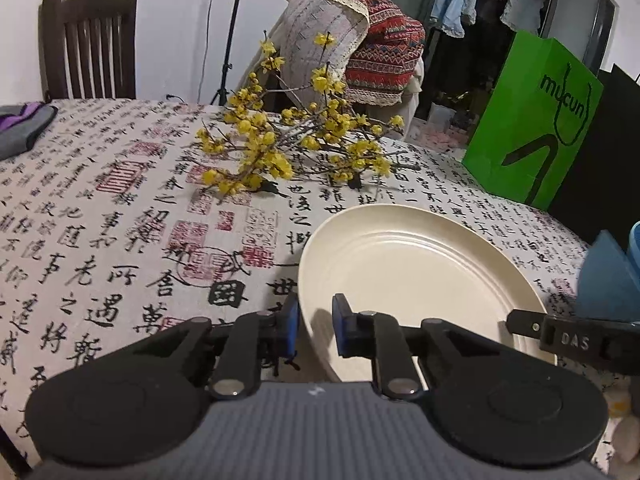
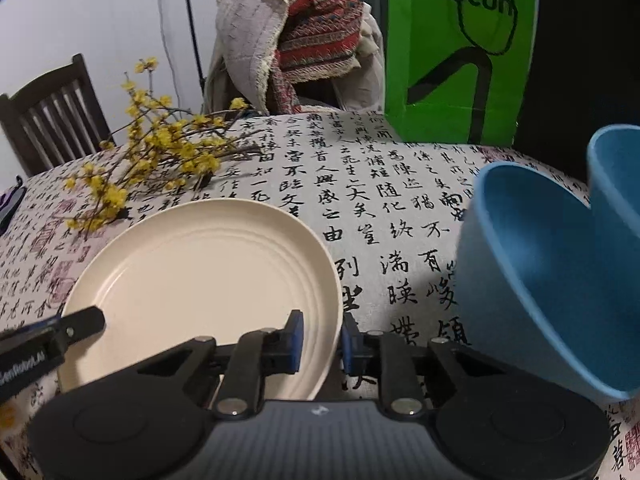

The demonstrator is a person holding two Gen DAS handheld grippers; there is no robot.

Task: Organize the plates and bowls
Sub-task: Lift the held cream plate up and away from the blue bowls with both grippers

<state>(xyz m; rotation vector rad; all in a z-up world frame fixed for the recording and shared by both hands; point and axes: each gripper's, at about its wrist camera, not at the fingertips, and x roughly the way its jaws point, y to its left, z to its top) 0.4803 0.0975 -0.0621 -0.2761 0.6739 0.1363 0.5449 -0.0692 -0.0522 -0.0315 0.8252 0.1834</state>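
Both tongs are pinching one round cream plate with ringed ridges point(image 1: 412, 268), which sits on the calligraphy-print tablecloth of the desk point(image 1: 120, 220). The left tongs point(image 1: 315, 326) clamp its near-left rim and the right tongs point(image 2: 322, 344) its near-right rim. The step in hand looks like securing the plate; next it needs an even two-handed lift toward the tilted blue bowls point(image 2: 552, 280) just beside it. The plate faces up, lies about flat and, being round, has no long axis.
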